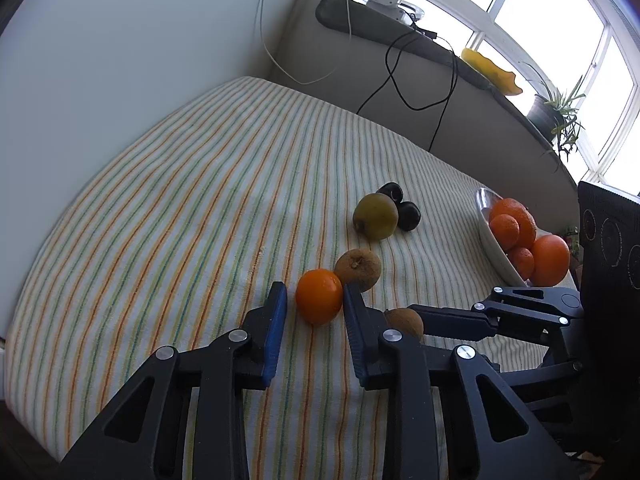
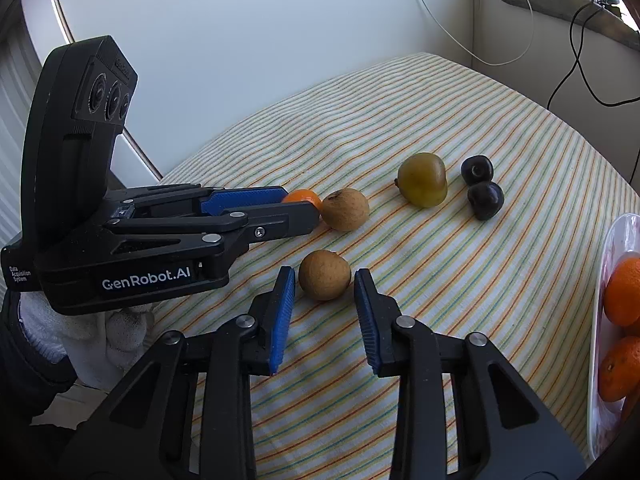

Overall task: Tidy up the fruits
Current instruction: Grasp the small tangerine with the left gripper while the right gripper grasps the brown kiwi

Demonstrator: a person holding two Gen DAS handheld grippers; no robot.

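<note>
My left gripper (image 1: 315, 300) is open, its blue pads either side of a small orange (image 1: 319, 296) lying on the striped cloth; the right pad touches it. My right gripper (image 2: 325, 286) is open around a brown round fruit (image 2: 325, 275), with gaps on both sides. A second brown fruit (image 2: 345, 209) lies just beyond the orange (image 2: 303, 196). A green-yellow fruit (image 2: 422, 179) and two dark plums (image 2: 482, 188) lie farther back. A white bowl (image 2: 600, 304) at the right holds several oranges (image 2: 624, 292).
The striped cloth (image 1: 180, 208) covers the table up to a white wall. Cables hang down behind the table. A windowsill (image 1: 440, 52) carries a yellow dish (image 1: 490, 70) and a potted plant (image 1: 556, 114).
</note>
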